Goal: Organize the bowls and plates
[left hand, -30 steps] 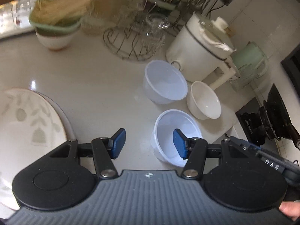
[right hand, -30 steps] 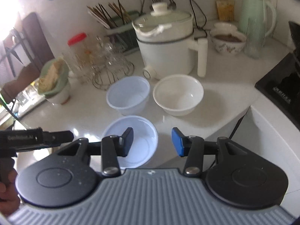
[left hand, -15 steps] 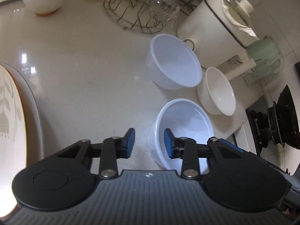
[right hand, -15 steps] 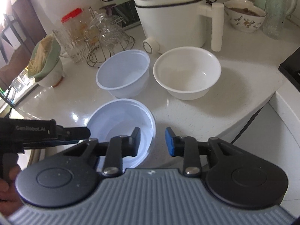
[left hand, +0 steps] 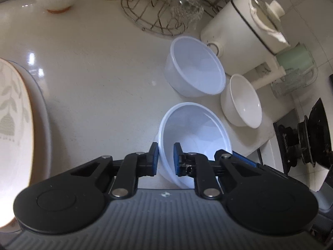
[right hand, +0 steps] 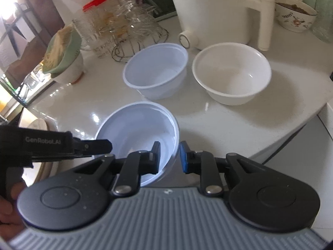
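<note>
A translucent plastic bowl sits near the counter's front edge, also in the right wrist view. My left gripper straddles its left rim, one finger outside, one inside, jaws nearly closed on the wall. My right gripper straddles its right rim the same way. A second translucent bowl stands behind it. A white ceramic bowl stands to its right. A leaf-patterned plate lies at far left.
A white electric cooker stands behind the bowls, a wire rack of glasses to its left. A bowl with a green strainer sits at left. A stove lies right; the counter edge is close.
Both grippers moved forward and down to the near bowl and closed their jaws from wide open onto its opposite rims. The bowl now looks tilted.
</note>
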A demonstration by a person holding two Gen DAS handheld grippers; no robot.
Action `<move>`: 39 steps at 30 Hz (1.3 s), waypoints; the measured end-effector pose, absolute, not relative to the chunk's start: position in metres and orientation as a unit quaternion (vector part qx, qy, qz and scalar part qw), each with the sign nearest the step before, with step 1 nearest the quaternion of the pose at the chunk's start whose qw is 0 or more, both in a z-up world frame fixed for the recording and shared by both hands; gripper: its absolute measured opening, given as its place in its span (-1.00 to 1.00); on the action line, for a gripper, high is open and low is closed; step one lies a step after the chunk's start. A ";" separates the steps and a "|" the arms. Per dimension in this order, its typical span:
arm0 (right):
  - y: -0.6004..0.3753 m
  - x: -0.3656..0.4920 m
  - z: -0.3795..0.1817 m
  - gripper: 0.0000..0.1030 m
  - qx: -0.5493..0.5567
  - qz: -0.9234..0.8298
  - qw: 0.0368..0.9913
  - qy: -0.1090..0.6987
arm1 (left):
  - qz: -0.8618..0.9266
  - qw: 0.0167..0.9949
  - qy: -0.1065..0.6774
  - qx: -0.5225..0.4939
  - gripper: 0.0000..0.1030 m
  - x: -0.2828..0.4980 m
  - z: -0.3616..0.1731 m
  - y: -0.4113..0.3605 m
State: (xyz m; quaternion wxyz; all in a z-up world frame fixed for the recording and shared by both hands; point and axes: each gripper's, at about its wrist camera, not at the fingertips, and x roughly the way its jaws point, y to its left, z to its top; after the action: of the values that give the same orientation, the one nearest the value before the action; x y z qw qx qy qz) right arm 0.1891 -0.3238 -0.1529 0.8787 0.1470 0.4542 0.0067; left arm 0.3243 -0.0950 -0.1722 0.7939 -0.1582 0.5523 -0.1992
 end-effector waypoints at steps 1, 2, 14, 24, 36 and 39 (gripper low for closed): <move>-0.323 0.191 -0.150 -0.56 0.150 0.012 0.880 0.450 | -0.198 0.797 0.549 -0.157 -0.66 0.323 -0.169 -0.092; -0.321 0.193 -0.148 -0.56 0.151 0.018 0.882 0.447 | -0.195 0.799 0.546 -0.158 -0.66 0.323 -0.165 -0.089; -0.277 0.226 -0.136 -0.56 0.134 0.093 0.889 0.427 | -0.132 0.837 0.505 -0.166 -0.66 0.324 -0.134 -0.037; -0.252 0.250 -0.146 -0.56 0.096 0.107 0.884 0.445 | -0.113 0.840 0.504 -0.170 -0.65 0.333 -0.146 -0.014; -0.251 0.256 -0.158 -0.54 0.099 0.095 0.879 0.457 | -0.104 0.837 0.511 -0.167 -0.65 0.339 -0.169 -0.015; -0.254 0.256 -0.147 -0.53 0.101 0.092 0.884 0.448 | -0.097 0.841 0.505 -0.170 -0.63 0.335 -0.159 -0.011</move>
State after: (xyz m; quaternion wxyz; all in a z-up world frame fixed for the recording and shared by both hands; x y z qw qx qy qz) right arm 0.2556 -0.2543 -0.1471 0.8835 0.1009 0.4481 0.0918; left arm 0.3353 -0.0105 -0.1594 0.8409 -0.1698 0.5046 -0.0967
